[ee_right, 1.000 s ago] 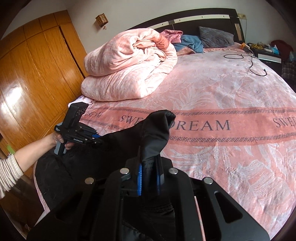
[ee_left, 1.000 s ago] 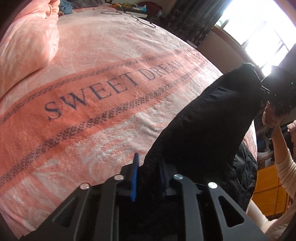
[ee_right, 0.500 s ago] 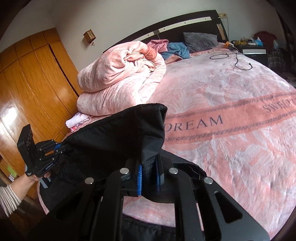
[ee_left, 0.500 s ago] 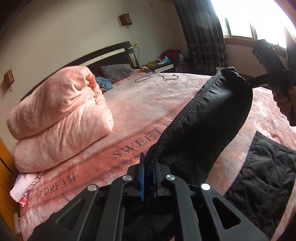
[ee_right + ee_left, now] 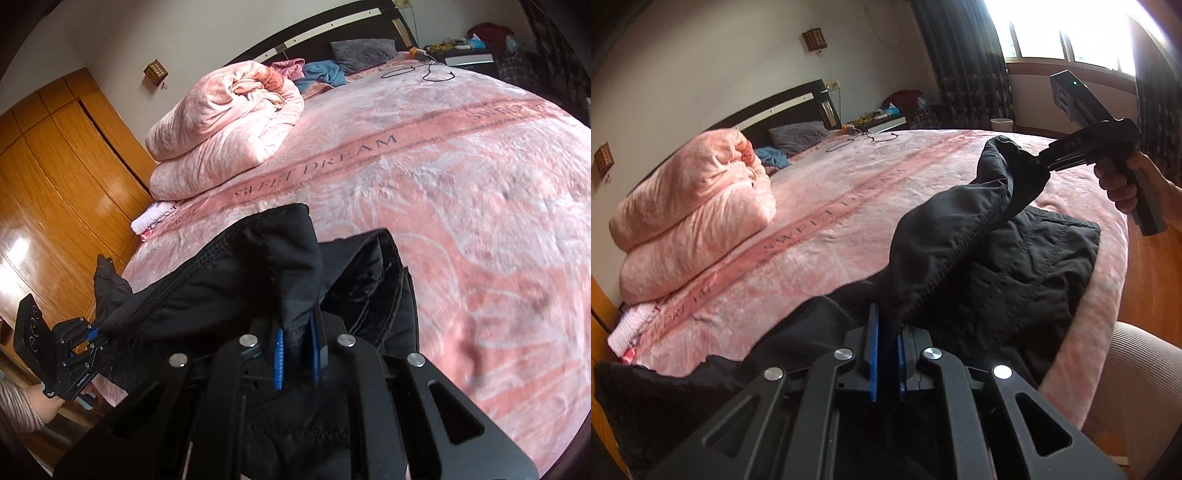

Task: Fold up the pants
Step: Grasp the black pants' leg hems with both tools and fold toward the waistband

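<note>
Pretty clearly a bedroom in someone's home: big bed [image 5: 461, 206] under a pink "SWEET DREAM" blanket, rolled-up pink duvet [image 5: 225, 122], dark headboard [image 5: 775, 110], wooden wardrobe [image 5: 48, 177], cluttered nightstand [image 5: 882, 123], and a curtained window [image 5: 1071, 33]

bed [image 5: 461, 221] pink | wardrobe [image 5: 55, 177] wooden | window [image 5: 1071, 33] bright

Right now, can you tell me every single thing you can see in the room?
pants: one, black, near edge of bed, one end lifted
bed blanket: one, pink, SWEET DREAM band
folded quilt: one, pink, by headboard
pillow: one, grey, by headboard
cable: one, black, on bed
wardrobe: one, orange wood, beside bed
curtains: dark, at window
left tongs: shut on pants
right tongs: shut on pants
</note>
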Motion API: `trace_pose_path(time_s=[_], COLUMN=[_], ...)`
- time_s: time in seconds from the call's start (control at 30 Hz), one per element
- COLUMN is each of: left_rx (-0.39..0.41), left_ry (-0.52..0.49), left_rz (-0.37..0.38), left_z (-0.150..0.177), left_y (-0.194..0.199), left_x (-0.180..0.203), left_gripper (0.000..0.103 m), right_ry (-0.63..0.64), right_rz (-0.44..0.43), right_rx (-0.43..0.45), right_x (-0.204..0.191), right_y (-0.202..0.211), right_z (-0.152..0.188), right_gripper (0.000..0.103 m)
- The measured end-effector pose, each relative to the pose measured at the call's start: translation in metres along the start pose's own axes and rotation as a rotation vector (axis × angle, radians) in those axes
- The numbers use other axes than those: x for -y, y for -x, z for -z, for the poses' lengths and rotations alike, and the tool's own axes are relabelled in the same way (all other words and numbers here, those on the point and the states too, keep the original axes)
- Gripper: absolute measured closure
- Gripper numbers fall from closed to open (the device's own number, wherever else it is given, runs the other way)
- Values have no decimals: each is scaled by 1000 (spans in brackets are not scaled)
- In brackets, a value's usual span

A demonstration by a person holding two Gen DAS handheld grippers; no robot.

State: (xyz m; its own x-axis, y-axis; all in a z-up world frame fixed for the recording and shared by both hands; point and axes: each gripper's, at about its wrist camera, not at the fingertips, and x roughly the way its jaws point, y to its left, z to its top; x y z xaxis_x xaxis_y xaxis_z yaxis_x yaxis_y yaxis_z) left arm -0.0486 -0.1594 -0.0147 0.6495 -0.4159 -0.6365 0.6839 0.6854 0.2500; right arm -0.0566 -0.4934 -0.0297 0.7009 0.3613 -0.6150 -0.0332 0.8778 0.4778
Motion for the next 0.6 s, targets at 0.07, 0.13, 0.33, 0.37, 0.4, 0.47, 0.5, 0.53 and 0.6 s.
trace_pose_path(time_s=[0.07,0.13,0.33,0.37,0.4,0.47,0.5,0.53,0.6], left_rx=[-17,-20,-65,-64,-61,-58,-56,-54,-59], left_ry=[40,90,304,333,352,395,413,425,448], left_rz=[-4,-1,27,30,31,36,37,39,51], left_z=[13,23,45,48,50,53,54,55,58], left_y=[0,1,-8,-7,-7,-5,-3,-3,-3], left_x=[10,15,10,12,12,15,17,19,24], left_gripper=[95,94,93,92,92,92,92,92,92], right_ry=[-12,-16,47,45,42,23,16,13,3], right_rz=[6,20,138,141,144,144,147,152,166], right_rx=[-9,-19,-104,-109,-113,-113,-114,-114,-117], right_x=[1,1,-6,-5,-4,-2,-1,0,2], right_y=[2,2,-4,-3,-2,0,1,1,0], right_z=[13,22,52,55,58,61,62,63,63], right_gripper=[93,93,88,88,88,88,88,88,88])
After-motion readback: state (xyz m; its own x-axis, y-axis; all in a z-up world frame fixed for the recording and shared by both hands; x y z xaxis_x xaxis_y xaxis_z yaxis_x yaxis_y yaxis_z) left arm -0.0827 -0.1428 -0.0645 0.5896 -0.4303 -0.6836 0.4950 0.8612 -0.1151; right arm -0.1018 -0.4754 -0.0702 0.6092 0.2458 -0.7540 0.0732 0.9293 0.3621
